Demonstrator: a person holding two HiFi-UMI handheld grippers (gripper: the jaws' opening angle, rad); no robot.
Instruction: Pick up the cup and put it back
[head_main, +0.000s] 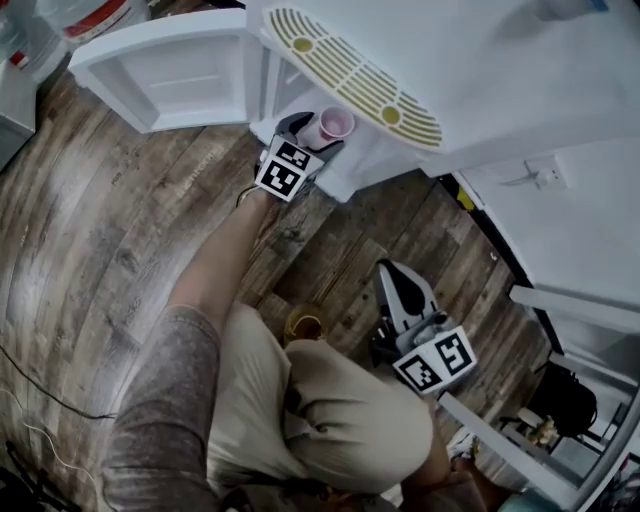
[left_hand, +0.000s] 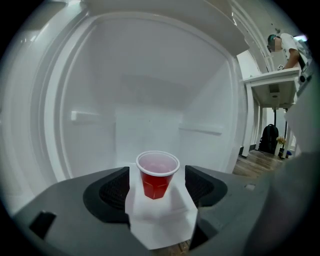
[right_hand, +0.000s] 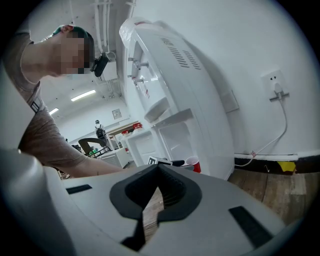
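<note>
A red plastic cup (head_main: 336, 124) with a white rim stands upright on the white floor ledge (left_hand: 161, 222) of the water dispenser's open lower compartment. In the left gripper view the cup (left_hand: 157, 176) sits between the two dark pads (left_hand: 116, 190), with a small gap on each side. My left gripper (head_main: 318, 133) is open around it, not pressing. My right gripper (head_main: 393, 274) hangs low over the wooden floor, to the right of my knee, jaws together and empty. Its own view looks past the gripper (right_hand: 159, 171) to the far cup (right_hand: 193, 163).
The white dispenser (head_main: 470, 70) has a yellow drip grille (head_main: 350, 75) above the compartment, whose door (head_main: 165, 70) swings open to the left. A wall socket (head_main: 540, 176) and cable lie on the right. A black backpack (head_main: 562, 400) stands by white furniture at lower right.
</note>
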